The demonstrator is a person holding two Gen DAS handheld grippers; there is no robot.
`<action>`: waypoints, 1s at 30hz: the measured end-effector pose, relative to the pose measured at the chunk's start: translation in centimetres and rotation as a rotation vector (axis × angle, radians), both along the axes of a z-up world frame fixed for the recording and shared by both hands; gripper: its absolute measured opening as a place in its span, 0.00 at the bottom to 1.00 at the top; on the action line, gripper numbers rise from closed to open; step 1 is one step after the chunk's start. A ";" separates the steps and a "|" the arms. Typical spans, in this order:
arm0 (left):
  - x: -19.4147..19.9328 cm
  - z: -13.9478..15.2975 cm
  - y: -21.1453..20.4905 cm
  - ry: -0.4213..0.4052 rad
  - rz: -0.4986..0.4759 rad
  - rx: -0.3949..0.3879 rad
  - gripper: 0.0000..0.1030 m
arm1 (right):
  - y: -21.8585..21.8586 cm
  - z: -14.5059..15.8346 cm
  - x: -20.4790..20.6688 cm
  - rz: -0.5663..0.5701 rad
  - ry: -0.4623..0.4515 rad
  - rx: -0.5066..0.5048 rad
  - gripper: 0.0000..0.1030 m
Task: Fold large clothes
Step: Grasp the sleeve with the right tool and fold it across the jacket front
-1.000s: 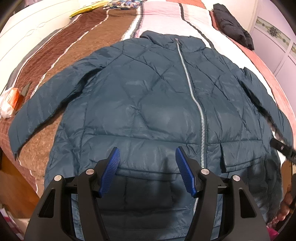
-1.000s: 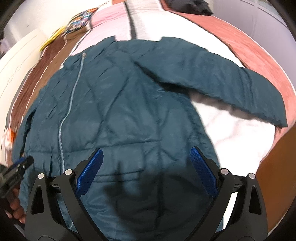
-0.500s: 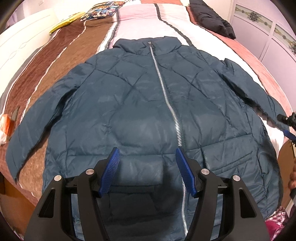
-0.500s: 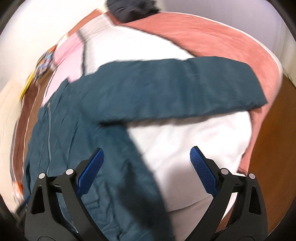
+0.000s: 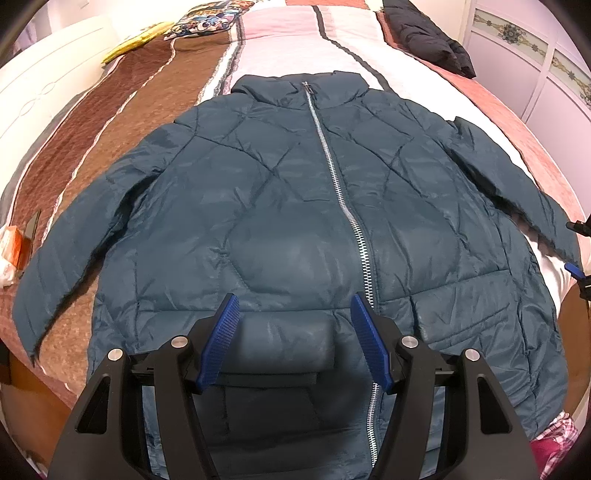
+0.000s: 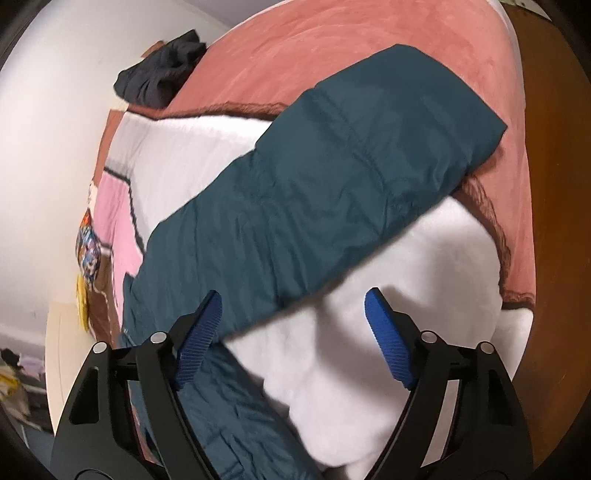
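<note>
Right gripper (image 6: 291, 325) swung over jacket (image 5: 295, 221) sleeve (image 6: 314, 206), jaws just narrowing, empty; left gripper (image 5: 291, 332) jaws apart.

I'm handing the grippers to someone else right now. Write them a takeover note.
Left gripper: open, nothing between the pads, hovering over the lower front of the teal jacket.
Right gripper: open and empty, jaws have just been closing a little; it is aimed past the jacket's side at the sleeve lying out on the blanket.
Jacket: flat on the bed, front up, zipped, both sleeves spread out. A black garment lies near the far corner.
Done: jacket laid out.
Left: no fold made yet. Probably take that sleeve first and bring it across the body.
</note>
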State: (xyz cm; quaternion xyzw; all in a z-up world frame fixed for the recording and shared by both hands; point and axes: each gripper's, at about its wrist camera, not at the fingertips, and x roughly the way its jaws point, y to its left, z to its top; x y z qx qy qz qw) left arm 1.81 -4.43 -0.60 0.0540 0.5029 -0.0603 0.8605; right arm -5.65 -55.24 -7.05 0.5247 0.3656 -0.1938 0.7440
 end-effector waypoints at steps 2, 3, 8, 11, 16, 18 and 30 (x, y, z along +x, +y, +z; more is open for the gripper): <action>0.1 0.0 0.3 0.002 0.007 -0.001 0.60 | -0.7 -0.1 0.3 -0.017 0.010 -0.010 0.76; 0.1 -0.1 0.4 0.003 0.010 -0.001 0.60 | -1.1 -0.4 0.4 -0.028 0.017 -0.004 0.76; 0.1 -0.2 1.2 0.007 0.032 -0.005 0.60 | -2.6 -2.6 0.7 -0.118 0.020 0.078 0.69; 0.0 -0.1 1.7 0.005 0.044 -0.007 0.60 | -3.5 -3.0 0.5 -0.175 0.018 0.087 0.49; 0.0 -0.3 2.6 0.014 0.071 -0.023 0.60 | -3.6 -0.5 0.7 -0.147 0.022 -0.059 0.13; 0.0 -0.3 2.8 0.018 0.075 -0.030 0.60 | -3.0 1.7 1.3 -0.118 0.012 -0.162 0.09; -0.2 0.3 4.9 -0.005 0.127 -0.078 0.60 | 9.8 15.7 8.7 0.269 -0.225 -0.695 0.07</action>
